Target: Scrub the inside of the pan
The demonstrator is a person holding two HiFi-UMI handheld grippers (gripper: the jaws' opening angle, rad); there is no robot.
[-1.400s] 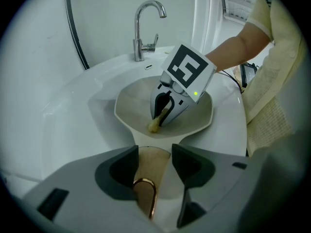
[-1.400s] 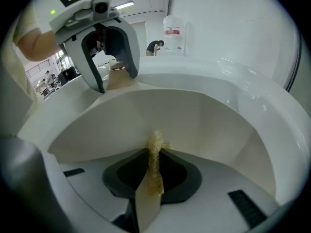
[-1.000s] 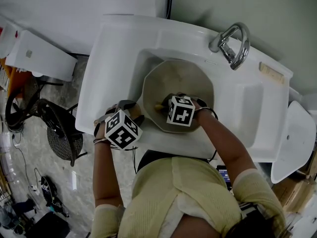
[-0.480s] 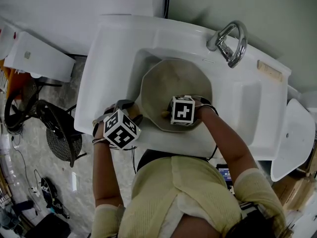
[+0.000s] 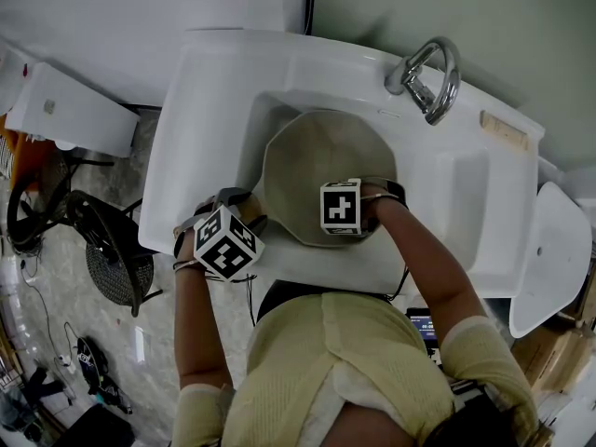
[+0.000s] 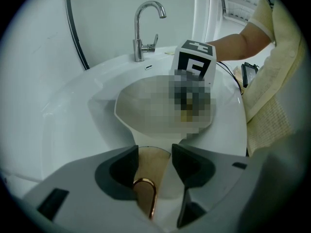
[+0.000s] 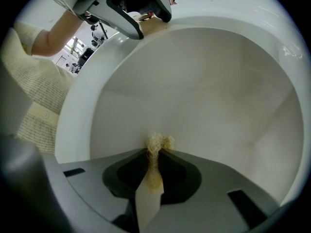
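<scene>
The right claw (image 7: 154,152) is clenched on a wisp of yellow scrubber (image 7: 156,142) and works low in the pan (image 5: 326,152). A second ago the scrubber shows in the head view as a yellow spot to the left of the marker cube. Half a second ago it sits closer under the cube, and now the cube covers it entirely. The cube also turns a little over that time, so the stroke appears to sweep from the left of the floor toward the near wall, directly below the wrist. In the right gripper view the scrubber tip presses where the floor meets the near side. The surface ahead looks pale and matte, with no obvious residue.

The left claw (image 6: 154,154) has barely shifted. It grasps the handle (image 6: 150,166) at the near left rim, with a copper ring (image 6: 146,191) hanging behind the jaws, and so steadies the pan in the sink (image 5: 214,91) under the tap (image 5: 430,80).

Scrubbing seems well under way, with short strokes covering the near half. The far wall and the right side probably still need a pass. The thin scrubber is held only by a pinch and could slip out under harder pressure.
</scene>
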